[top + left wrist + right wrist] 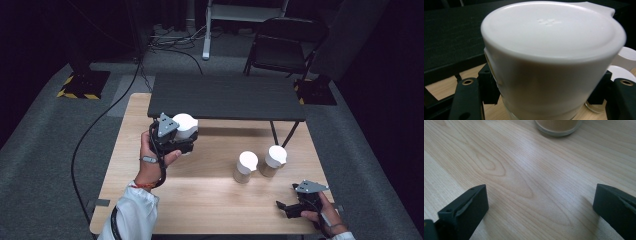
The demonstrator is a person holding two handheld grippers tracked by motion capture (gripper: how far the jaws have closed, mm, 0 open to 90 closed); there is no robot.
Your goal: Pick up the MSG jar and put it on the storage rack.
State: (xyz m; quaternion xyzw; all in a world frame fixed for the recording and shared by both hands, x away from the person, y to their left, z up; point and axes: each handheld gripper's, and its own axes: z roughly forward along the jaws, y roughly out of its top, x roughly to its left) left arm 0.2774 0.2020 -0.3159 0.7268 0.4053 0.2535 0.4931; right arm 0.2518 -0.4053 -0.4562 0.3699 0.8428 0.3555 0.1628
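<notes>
Above the wooden surface [210, 185], a white-lidded jar [186, 125] is pinched upright by the left gripper [172, 137], left of two jars [260, 162]; the right gripper [295, 205] is spread, idle.

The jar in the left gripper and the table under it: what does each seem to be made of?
Jar in the left gripper: the cap looks like smooth white plastic with a soft sheen; the body below seems clear glass, though little shows. Table: pale wood or wood-look laminate, matt, with visible grain lines.

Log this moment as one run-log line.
left gripper: shut on white-lidded jar, lifted | right gripper: open, empty, low over wooden table | two jars standing
</notes>
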